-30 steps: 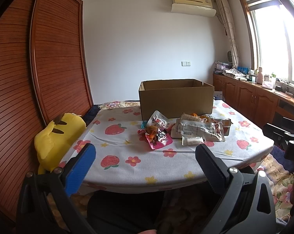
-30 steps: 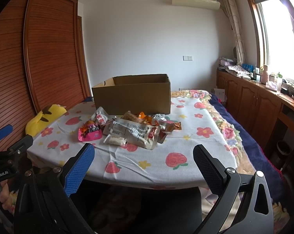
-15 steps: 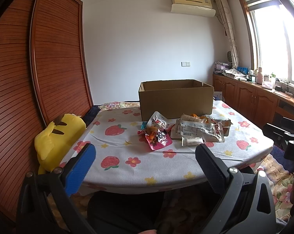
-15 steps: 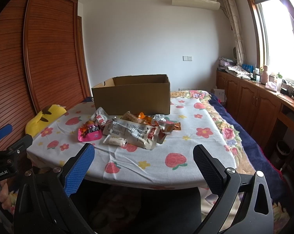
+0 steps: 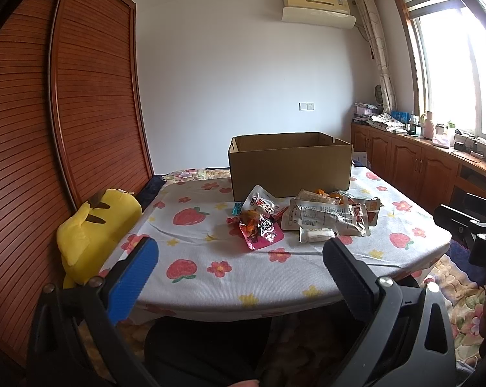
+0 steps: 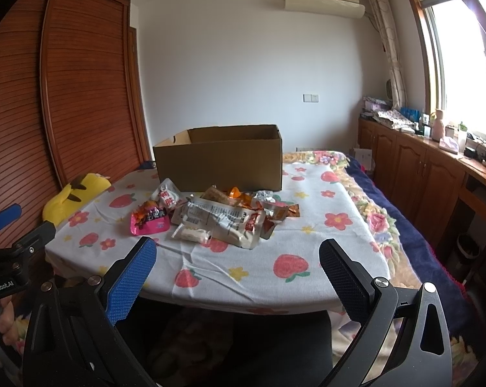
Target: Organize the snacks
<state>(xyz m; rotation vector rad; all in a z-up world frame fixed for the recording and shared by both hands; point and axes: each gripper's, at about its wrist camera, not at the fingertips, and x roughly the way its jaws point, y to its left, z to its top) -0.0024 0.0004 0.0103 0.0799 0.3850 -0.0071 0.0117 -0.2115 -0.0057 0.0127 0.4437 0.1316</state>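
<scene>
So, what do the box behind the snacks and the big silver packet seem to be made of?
The cardboard box: plain matte brown, with its flaps folded open. The silver snack packet: probably plastic or foil film, glossy and crinkled, with printed text.

The inside floor of the cardboard box [image 5: 289, 169] is hidden behind its near wall, so its contents cannot be told. In front of the box, several packets in the snack pile [image 6: 220, 216] lie under a large silver pouch [image 6: 222, 221], only their edges showing, and the print on them is too small to read. Left of the box, a yellow plush toy [image 5: 97, 225] is partly hidden behind the flowered tablecloth [image 5: 210, 277].
</scene>
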